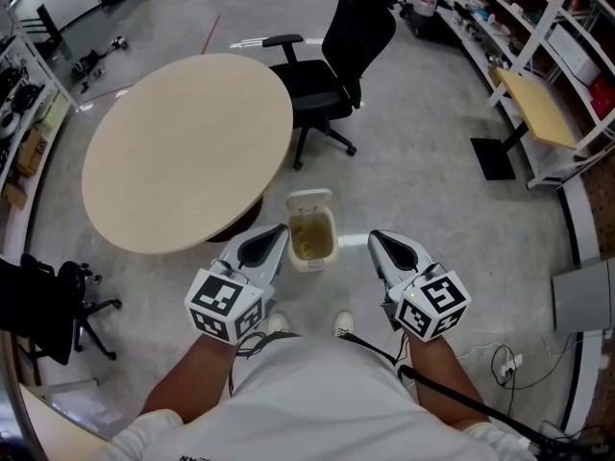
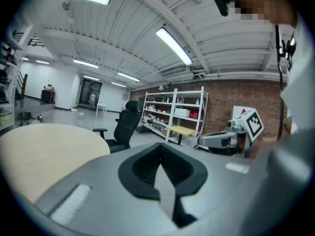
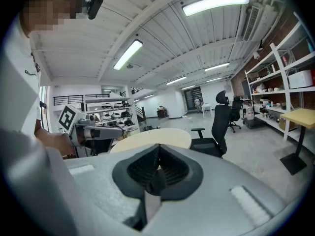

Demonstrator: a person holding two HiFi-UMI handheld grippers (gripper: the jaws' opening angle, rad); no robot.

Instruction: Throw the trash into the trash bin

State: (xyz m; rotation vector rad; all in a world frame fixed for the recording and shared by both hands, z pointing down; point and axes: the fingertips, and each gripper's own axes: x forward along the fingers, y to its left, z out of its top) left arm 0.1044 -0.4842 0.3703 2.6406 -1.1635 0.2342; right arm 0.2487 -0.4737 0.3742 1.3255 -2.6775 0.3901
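Trash bin (image 1: pixel 311 229): small, cream, standing on the grey floor (image 1: pixel 423 171) at about the middle of the head view, just ahead of the person's two shoes (image 1: pixel 343 325). Its lid is flipped up at the bin's 12 o'clock side. The inside looks yellowish-brown; this may be a liner or contents, the view is too small to say.

Left tongs (image 1: pixel 277 234): at the bin's 9 o'clock, just beside it and apart from it. Left gripper view: jaws pressed together, nothing between them.

Right tongs (image 1: pixel 379 238): at the bin's 3 o'clock, near it and not touching. Right gripper view: jaws likewise pressed together and empty. Both tongs are held roughly level and point away from the person, with the bin between them.

Surroundings, head view:
- Round pale wood counter (image 1: pixel 187 147) at the bin's 10 o'clock, its edge close to the bin.
- Black office chair (image 1: pixel 336 56) at 12 to 1 o'clock, just beside the counter's rim.
- White shelves (image 1: pixel 538 27) along the wall at 2 o'clock, with a small wood-topped desk (image 1: pixel 538 109) in front of them.
- A second black chair (image 1: pixel 48 305) at 8 o'clock, near the frame's left edge.
- Cable (image 1: pixel 504 363) on the floor at 4 o'clock.
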